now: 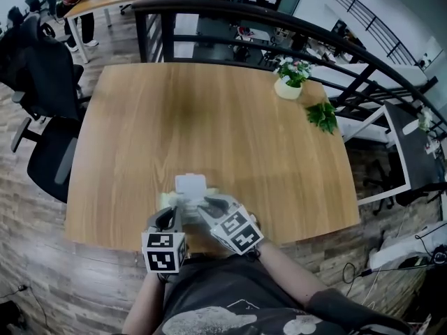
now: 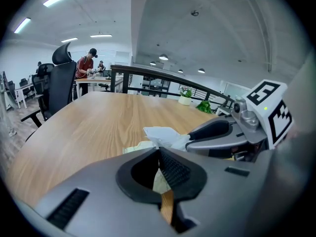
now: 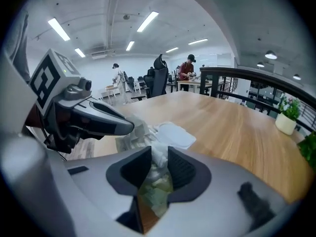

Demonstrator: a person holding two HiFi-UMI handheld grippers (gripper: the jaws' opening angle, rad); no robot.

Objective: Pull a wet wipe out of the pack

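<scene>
Bright, even light from long white ceiling strip lamps (image 3: pixel 59 29); faint shadow patch on light wooden table (image 1: pixel 185 112). Heavy fisheye bend, black corners in my gripper views. The crumpled white wet wipe (image 3: pixel 157 161) in my right gripper (image 3: pixel 160 149) blurs soft.

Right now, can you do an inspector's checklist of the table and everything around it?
Surface: wooden table, mostly bare.
Job's things: wet wipe pack at the near edge, its white lid flipped open; a wet wipe sticks up out of it.
Clutter: potted plant and a green leafy sprig at the far right corner.
Grippers: left gripper looks shut on the pack's edge; right gripper shut on the wet wipe.
Cables: nothing seen on the table; floor cables to the right.
Surroundings: black office chair to the left, black railing behind, a person at a far desk.
</scene>
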